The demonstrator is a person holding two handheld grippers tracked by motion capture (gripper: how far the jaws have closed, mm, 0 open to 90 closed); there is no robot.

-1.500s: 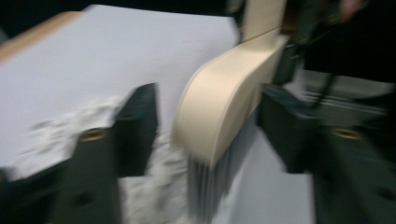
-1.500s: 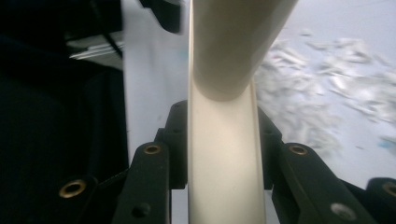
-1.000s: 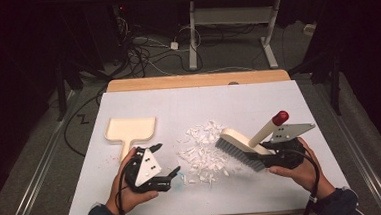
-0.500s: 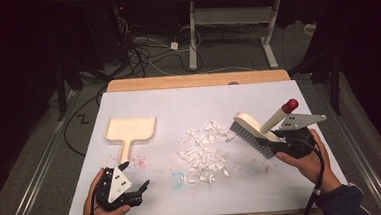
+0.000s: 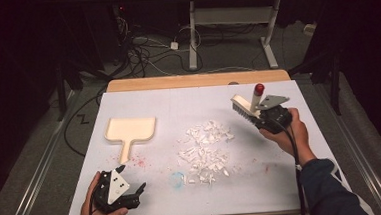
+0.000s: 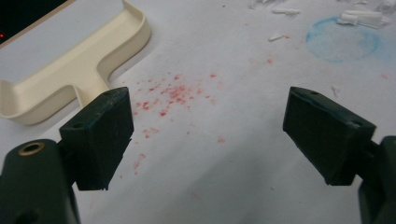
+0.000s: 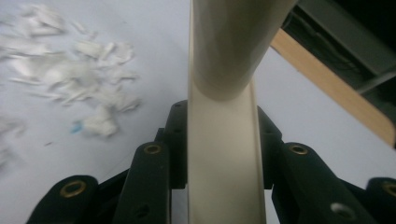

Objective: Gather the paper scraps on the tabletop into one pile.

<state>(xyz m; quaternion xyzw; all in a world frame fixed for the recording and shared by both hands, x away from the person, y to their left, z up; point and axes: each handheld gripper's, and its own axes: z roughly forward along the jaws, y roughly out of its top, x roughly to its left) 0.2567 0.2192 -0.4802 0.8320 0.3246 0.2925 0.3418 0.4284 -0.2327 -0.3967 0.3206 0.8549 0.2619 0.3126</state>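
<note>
At the left of the bench (image 5: pixel 143 98) lies the cream dustpan (image 5: pixel 130 131), light, stiff plastic, best taken by its flat handle. Near it the left tongs (image 5: pixel 138 192) hover wide open and empty. White scraps (image 5: pixel 205 149), featherlight and easily scattered, are heaped mid-bench. To the right, the right tongs (image 5: pixel 259 118) are clamped on the brush (image 5: pixel 246 106) handle, bristles held above the surface beyond the heap.
</note>
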